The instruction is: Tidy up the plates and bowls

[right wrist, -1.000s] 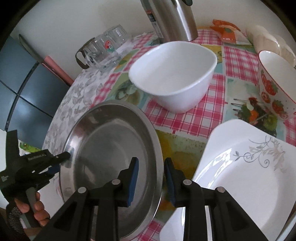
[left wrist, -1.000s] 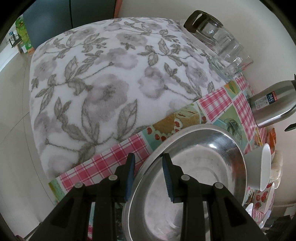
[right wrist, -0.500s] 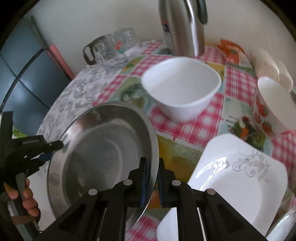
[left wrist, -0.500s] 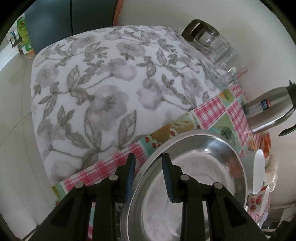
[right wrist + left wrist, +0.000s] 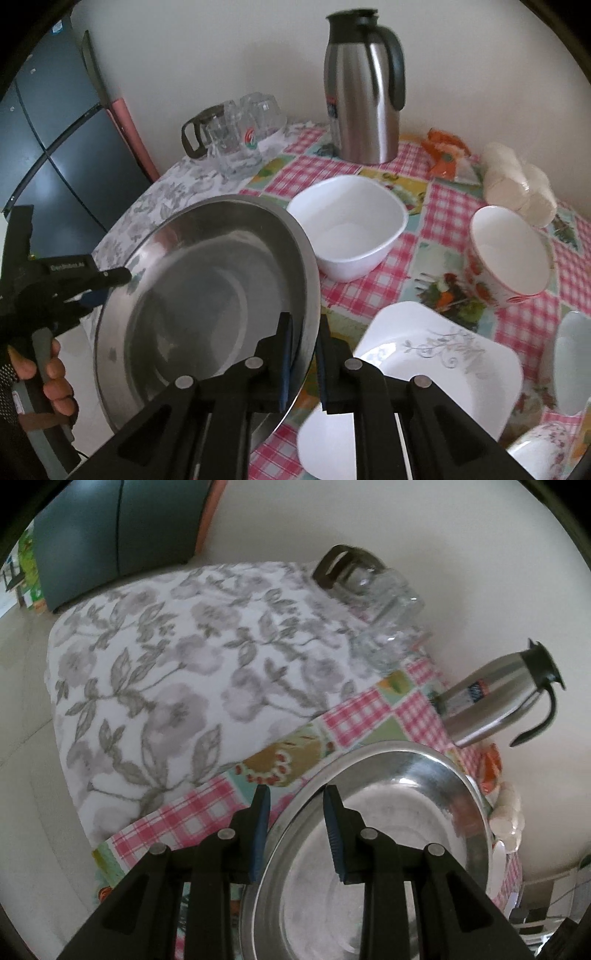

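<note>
Now your right gripper [image 5: 303, 354] has clamped its jaws on the rim of the round stainless-steel dish [image 5: 207, 295], and your left gripper [image 5: 295, 823] pinches the opposite rim narrowly; both angle steeply down, lifting it tilted off the tabletop [image 5: 391, 291], beside the white square bowl [image 5: 351, 229].

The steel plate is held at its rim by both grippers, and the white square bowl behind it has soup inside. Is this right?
Not quite: the right wrist view shows the white square bowl empty. The rest holds: the left gripper and right gripper each clamp the steel plate at its rim.
</note>
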A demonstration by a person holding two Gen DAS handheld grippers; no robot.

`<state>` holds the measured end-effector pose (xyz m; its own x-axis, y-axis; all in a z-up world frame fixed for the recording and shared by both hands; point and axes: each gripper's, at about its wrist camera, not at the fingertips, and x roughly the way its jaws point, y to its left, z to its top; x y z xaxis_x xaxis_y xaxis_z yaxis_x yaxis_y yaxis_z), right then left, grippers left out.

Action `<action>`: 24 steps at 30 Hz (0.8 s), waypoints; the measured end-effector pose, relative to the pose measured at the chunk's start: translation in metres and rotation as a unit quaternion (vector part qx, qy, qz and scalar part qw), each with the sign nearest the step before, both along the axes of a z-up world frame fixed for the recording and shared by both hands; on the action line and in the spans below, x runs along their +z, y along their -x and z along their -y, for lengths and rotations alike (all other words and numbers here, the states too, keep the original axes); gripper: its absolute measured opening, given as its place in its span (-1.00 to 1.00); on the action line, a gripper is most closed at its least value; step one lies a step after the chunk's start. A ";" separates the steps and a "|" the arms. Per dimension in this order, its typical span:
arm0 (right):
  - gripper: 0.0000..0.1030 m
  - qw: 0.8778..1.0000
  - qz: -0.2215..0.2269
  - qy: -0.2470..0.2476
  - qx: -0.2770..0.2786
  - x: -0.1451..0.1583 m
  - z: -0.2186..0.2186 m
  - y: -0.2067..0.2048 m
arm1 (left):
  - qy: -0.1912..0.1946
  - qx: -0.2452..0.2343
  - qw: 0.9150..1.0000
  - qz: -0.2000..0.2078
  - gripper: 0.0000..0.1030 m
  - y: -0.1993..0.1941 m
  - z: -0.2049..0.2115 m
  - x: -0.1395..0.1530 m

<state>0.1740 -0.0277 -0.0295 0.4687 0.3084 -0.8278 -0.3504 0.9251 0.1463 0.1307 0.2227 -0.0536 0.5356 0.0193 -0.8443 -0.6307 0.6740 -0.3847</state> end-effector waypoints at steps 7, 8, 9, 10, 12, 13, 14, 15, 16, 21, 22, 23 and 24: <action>-0.74 1.000 0.022 -0.004 -0.021 0.021 0.033 0.012 | -0.009 -0.031 0.999 0.032 -0.42 -0.001 0.033 0.023; -0.74 0.999 0.024 -0.004 -0.024 0.024 0.038 0.013 | -0.008 -0.037 0.999 0.037 -0.41 -0.001 0.039 0.026; -0.74 0.999 0.027 -0.003 -0.029 0.027 0.046 0.015 | -0.008 -0.046 0.998 0.043 -0.41 -0.002 0.046 0.030; -0.74 0.999 0.029 -0.002 -0.033 0.029 0.050 0.017 | -0.008 -0.053 0.997 0.046 -0.41 -0.003 0.051 0.033; -0.74 0.998 0.033 -0.003 -0.046 0.035 0.066 0.022 | -0.008 -0.067 0.996 0.056 -0.41 -0.004 0.063 0.038; -0.74 0.998 0.033 -0.003 -0.051 0.036 0.071 0.022 | -0.008 -0.076 0.995 0.060 -0.41 -0.006 0.069 0.041; -0.74 0.998 0.033 -0.005 -0.057 0.037 0.077 0.023 | -0.009 -0.083 0.994 0.063 -0.41 -0.007 0.075 0.043; -0.74 0.997 0.034 -0.007 -0.062 0.039 0.083 0.025 | -0.008 -0.090 0.994 0.067 -0.41 -0.008 0.081 0.045; -0.74 0.997 0.035 -0.009 -0.067 0.041 0.090 0.027 | -0.006 -0.098 0.993 0.069 -0.41 -0.009 0.087 0.046; -0.73 0.995 0.040 -0.008 -0.090 0.045 0.121 0.039 | -0.009 -0.132 0.988 0.074 -0.41 -0.013 0.116 0.050; -0.73 0.995 0.039 -0.007 -0.096 0.045 0.127 0.041 | -0.011 -0.140 0.987 0.074 -0.41 -0.014 0.123 0.051; -0.73 0.994 0.038 -0.006 -0.100 0.045 0.133 0.043 | -0.012 -0.147 0.986 0.074 -0.41 -0.014 0.129 0.051; -0.73 0.994 0.037 -0.006 -0.106 0.045 0.139 0.046 | -0.014 -0.155 0.985 0.074 -0.41 -0.015 0.135 0.051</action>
